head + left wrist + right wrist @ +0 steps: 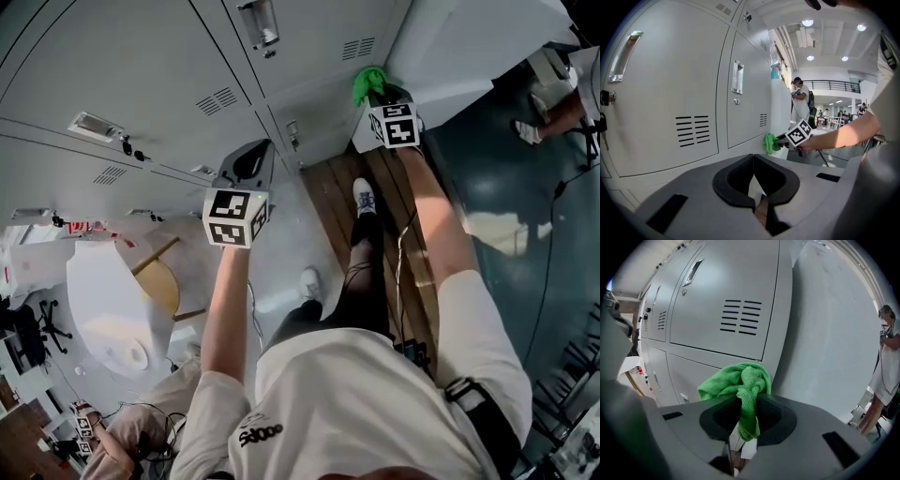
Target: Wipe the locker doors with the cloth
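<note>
Right hand-held gripper [749,403] clamped on bunched green cloth [736,380] by locker door [726,296]; left hand-held gripper [753,161] closed, empty.

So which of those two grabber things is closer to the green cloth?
Right. The right gripper has the green cloth clamped between its jaws, by the lockers. The left gripper, shut and empty, is off to the side along the lockers, clear of the cloth.

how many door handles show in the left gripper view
2: the near handle at upper left on the near door, the far handle on the next door. Others may sit out of frame.
</note>
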`<state>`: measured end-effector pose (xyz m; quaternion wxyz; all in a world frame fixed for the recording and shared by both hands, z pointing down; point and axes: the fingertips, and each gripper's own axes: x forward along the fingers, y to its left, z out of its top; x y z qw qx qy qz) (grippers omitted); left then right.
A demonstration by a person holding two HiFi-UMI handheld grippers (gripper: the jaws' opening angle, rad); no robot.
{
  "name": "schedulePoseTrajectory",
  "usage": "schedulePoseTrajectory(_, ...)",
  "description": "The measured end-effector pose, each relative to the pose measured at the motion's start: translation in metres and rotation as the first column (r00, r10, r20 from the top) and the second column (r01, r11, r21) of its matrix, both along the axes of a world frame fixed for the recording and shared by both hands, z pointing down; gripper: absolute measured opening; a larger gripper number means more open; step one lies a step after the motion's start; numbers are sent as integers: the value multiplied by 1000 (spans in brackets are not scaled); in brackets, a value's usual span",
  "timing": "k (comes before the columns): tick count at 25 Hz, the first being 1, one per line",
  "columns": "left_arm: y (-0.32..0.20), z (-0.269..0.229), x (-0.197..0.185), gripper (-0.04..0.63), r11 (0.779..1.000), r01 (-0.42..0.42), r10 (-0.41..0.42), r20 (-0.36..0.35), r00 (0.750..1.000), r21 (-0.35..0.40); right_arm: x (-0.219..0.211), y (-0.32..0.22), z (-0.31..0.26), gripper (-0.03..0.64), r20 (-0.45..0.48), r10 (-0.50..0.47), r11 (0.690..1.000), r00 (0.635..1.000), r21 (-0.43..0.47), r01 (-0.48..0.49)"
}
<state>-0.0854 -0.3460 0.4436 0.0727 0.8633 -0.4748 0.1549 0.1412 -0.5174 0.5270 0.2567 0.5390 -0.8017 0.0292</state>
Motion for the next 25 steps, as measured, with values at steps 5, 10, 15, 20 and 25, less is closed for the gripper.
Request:
schedulePoseTrajectory(5,0,13,-13,18,999,24,-24,3,1000,-21,-5,-10,7,70,25,35,999,999,-3,-35)
schedulePoseTrajectory(10,-2,14,-17,18,999,40,-40,-19,999,-24,-30,-1,1,69,15,9,1000,1000,-2,-9)
schedulePoseTrajectory(15,9,11,-15,18,999,36,-36,-22,999,-15,-67,14,-2,71,29,-55,998,998,-1,55)
schedulePoseTrajectory(20,19,11,-27,18,999,51,-52,-19,998,-17,-116,32,1,70,63,-139,990,988,-19,140)
schedulePoseTrajectory(25,28,21,-42,18,996,72,-72,9,997,-43,-167,49,17,70,110,-248,961,962,-95,259)
